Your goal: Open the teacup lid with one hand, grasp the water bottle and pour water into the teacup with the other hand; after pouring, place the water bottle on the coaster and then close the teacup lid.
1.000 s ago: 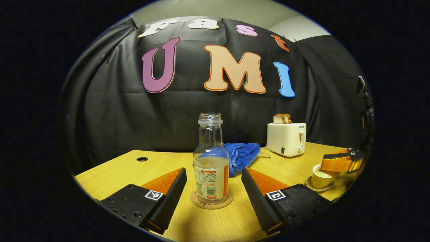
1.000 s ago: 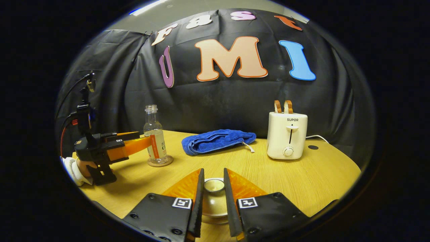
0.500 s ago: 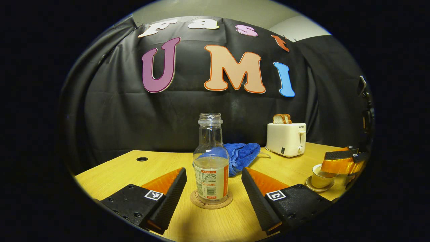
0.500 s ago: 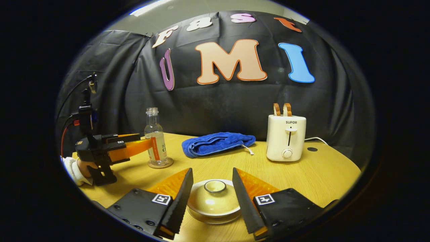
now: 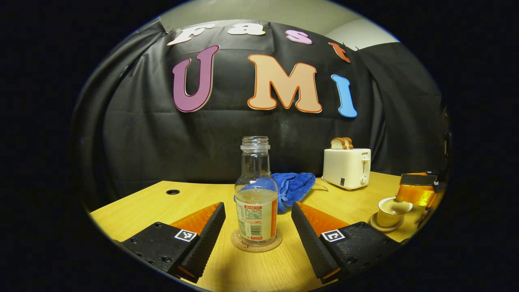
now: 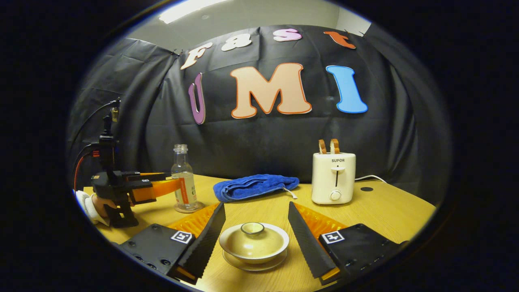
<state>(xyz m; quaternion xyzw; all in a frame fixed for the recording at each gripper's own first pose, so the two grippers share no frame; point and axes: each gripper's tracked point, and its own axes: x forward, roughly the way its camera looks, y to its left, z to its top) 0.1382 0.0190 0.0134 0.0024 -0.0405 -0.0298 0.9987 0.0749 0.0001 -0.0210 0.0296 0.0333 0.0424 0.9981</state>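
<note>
Your right gripper (image 6: 255,239) has let go of the teacup lid (image 6: 254,242) and spread wide; your left gripper (image 5: 257,229) stands spread around the coastered water bottle (image 5: 256,198). Task looks finished.

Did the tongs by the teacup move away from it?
Yes. In the right gripper view, the right tongs opened off the teacup lid and pulled back: the lid and the toaster both look farther off than before.
</note>
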